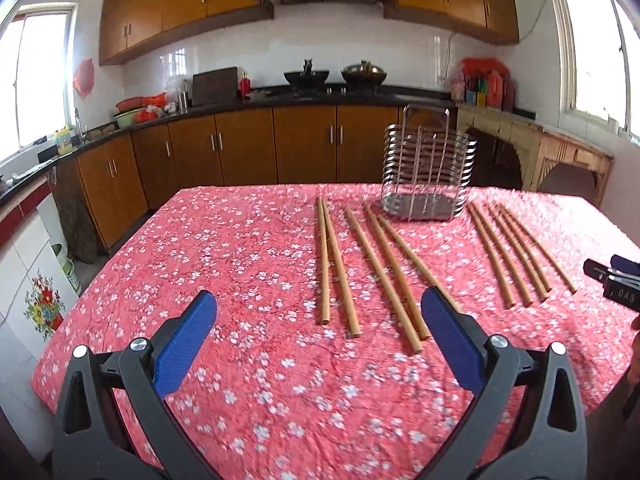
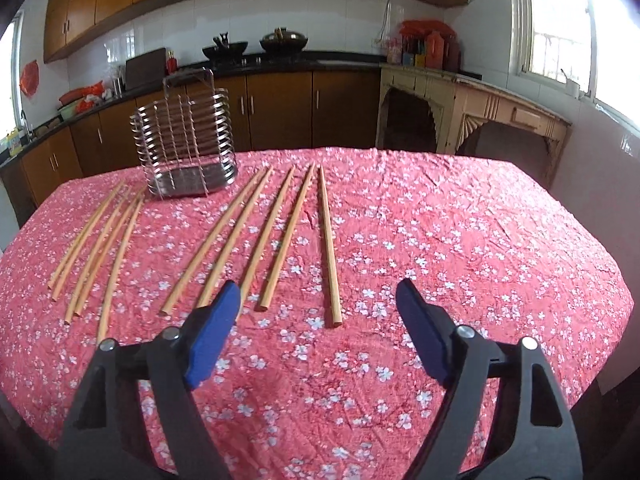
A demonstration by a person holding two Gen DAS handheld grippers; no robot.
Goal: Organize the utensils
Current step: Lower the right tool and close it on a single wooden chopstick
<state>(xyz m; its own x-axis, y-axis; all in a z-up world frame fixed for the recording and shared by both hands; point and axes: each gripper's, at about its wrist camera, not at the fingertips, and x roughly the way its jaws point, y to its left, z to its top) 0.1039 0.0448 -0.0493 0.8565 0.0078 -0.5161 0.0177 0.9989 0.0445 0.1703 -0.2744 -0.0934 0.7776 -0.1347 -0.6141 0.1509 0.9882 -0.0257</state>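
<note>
Several wooden chopsticks lie in two groups on a table with a red floral cloth (image 1: 248, 248). In the left wrist view, one group (image 1: 372, 268) lies ahead of my open, empty left gripper (image 1: 318, 304), and another group (image 1: 516, 252) lies to the right. A wire utensil holder (image 1: 426, 184) stands behind them, empty. In the right wrist view, my open, empty right gripper (image 2: 318, 292) hovers over the near ends of the right group (image 2: 276, 232). The left group (image 2: 100, 248) and the holder (image 2: 186, 148) lie further left. The right gripper also shows at the left wrist view's right edge (image 1: 614, 280).
Kitchen counters with brown cabinets (image 1: 248, 148) run behind and left of the table. A beige wooden side table (image 2: 472, 108) stands at the back right. The table's near edge (image 2: 600, 344) drops off on the right.
</note>
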